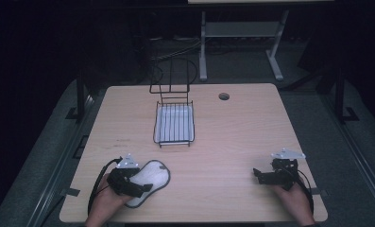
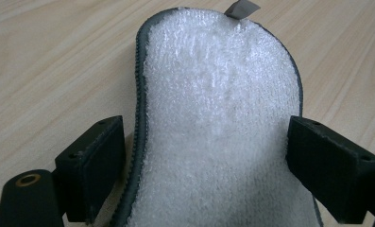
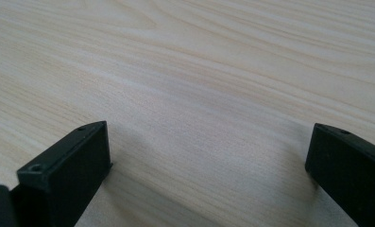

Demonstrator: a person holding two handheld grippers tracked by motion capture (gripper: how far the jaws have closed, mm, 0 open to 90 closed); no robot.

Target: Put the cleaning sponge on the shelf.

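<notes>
Pad straddled by left gripper, not yet clamped

Worktop [image 1: 213, 142]: pale wood, cable hole at the far edge. Rack [image 1: 174, 124]: black wire, white liner, far centre, well apart from both hands; likely where the pad goes. Pad [image 2: 223, 118]: white terry, dark binding, flat on the near-left worktop. Left gripper [image 1: 137, 183]: fingers apart, one either side of the pad, lined up for a grasp. Right gripper [image 1: 260, 174]: fingers apart over bare wood, idle. Grey tab [image 2: 242, 8] at the pad's far end; no writing legible.
</notes>
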